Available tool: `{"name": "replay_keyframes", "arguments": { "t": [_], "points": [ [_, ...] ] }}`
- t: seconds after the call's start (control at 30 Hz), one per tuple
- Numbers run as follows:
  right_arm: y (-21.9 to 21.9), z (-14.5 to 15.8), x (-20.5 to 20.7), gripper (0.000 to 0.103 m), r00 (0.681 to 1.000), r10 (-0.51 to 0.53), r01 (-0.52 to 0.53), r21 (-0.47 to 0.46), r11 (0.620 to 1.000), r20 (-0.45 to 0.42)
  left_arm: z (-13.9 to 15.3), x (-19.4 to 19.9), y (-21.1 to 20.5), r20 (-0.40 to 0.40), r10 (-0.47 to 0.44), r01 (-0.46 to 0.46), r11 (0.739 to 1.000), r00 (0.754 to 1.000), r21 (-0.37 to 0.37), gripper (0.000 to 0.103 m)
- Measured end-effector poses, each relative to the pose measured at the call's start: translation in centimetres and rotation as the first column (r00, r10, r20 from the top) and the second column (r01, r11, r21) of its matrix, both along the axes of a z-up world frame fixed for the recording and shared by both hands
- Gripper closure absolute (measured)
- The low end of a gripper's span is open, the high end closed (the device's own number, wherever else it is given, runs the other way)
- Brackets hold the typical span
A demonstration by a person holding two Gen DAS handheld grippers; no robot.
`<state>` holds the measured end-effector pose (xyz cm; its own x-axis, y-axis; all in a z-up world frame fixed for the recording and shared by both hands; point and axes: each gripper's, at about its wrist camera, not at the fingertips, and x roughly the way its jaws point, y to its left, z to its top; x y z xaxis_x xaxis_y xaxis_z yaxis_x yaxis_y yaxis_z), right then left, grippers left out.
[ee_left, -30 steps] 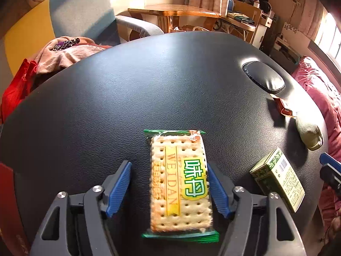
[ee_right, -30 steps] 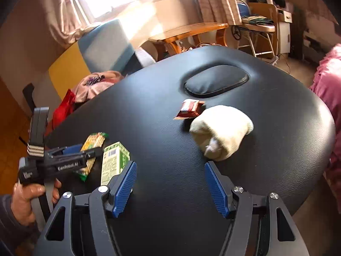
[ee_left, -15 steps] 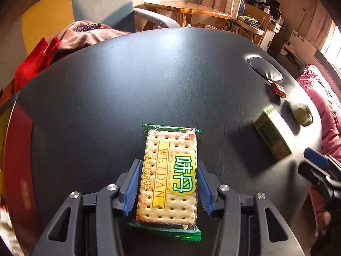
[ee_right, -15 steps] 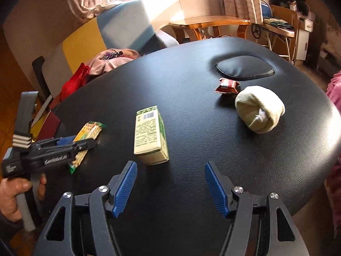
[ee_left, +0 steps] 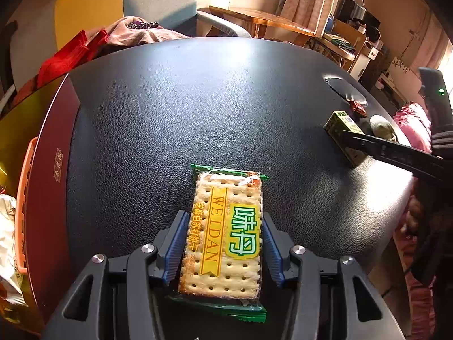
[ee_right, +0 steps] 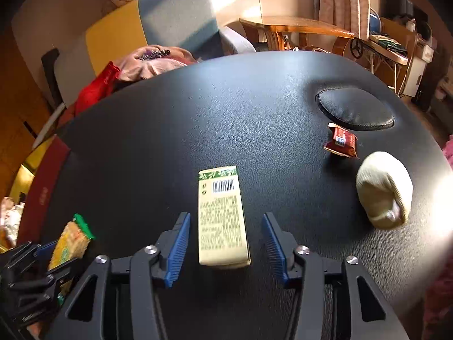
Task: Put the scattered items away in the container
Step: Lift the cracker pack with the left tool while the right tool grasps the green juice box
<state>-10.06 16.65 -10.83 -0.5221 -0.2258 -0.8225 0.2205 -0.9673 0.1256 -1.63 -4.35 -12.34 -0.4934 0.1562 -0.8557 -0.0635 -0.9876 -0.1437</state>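
Between left gripper (ee_left: 223, 250) jaws: cracker packet (ee_left: 225, 233), now clamped, earlier loose; carried nearer orange container (ee_left: 24, 198) at bench (ee_left: 198, 107) edge. Right gripper (ee_right: 223, 245) jaws closing, straddling green carton (ee_right: 222, 216), not yet touching. Farther off: red sachet (ee_right: 341, 141), rolled sock (ee_right: 382, 194), waiting.

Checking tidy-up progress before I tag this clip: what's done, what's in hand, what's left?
Done: nothing clearly; the orange basket at the table's left edge holds something pale I can't identify. In hand: left gripper is shut on the cracker pack; right gripper is closing around the green box, pads not yet touching. Left: red snack packet and rolled sock, both loose on the black table.
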Motion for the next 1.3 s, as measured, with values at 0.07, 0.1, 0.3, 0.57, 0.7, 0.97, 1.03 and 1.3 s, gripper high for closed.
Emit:
{"name": "replay_keyframes", "arguments": {
  "t": [0.07,0.1,0.3,0.57,0.7,0.97,1.03,1.3],
  "points": [
    [-0.5,-0.3,-0.5,0.067,1.000,0.000,0.000,0.030,1.000,0.009,-0.1,-0.1,-0.2,0.003,0.008,-0.008,1.000,1.000,0.019,0.052],
    [-0.7,-0.4,-0.4,0.069,1.000,0.000,-0.001,0.043,0.999,0.004,-0.1,-0.1,-0.3,0.003,0.012,-0.012,1.000,1.000,0.028,0.052],
    [-1.5,-0.2,1.0,0.072,1.000,-0.001,0.002,0.069,0.998,-0.015,-0.3,0.0,-0.3,-0.002,0.023,-0.023,0.998,1.000,0.054,0.051],
    [-2.9,-0.3,5.3,0.072,1.000,0.005,-0.005,0.005,1.000,-0.018,-0.4,0.2,0.6,-0.032,0.010,-0.010,1.000,0.999,0.001,0.051],
    [-2.9,-0.7,6.2,0.071,1.000,-0.007,0.007,-0.018,1.000,-0.023,-0.5,0.3,0.9,-0.051,-0.003,0.002,1.000,0.999,-0.024,0.051],
    [-2.8,-0.9,5.9,0.070,1.000,0.005,-0.005,-0.023,1.000,0.005,-0.5,0.2,1.4,-0.052,-0.012,0.009,0.998,0.999,-0.064,0.051],
    [-2.8,-0.9,5.8,0.070,1.000,0.009,-0.009,-0.018,1.000,0.011,-0.5,0.1,1.5,-0.047,-0.014,0.010,0.997,0.999,-0.071,0.049],
    [-3.1,-1.0,6.2,0.070,0.999,0.033,-0.033,0.009,0.999,-0.014,-0.5,-0.8,2.5,-0.053,-0.006,0.000,0.995,0.999,-0.097,0.046]
  ]
}}
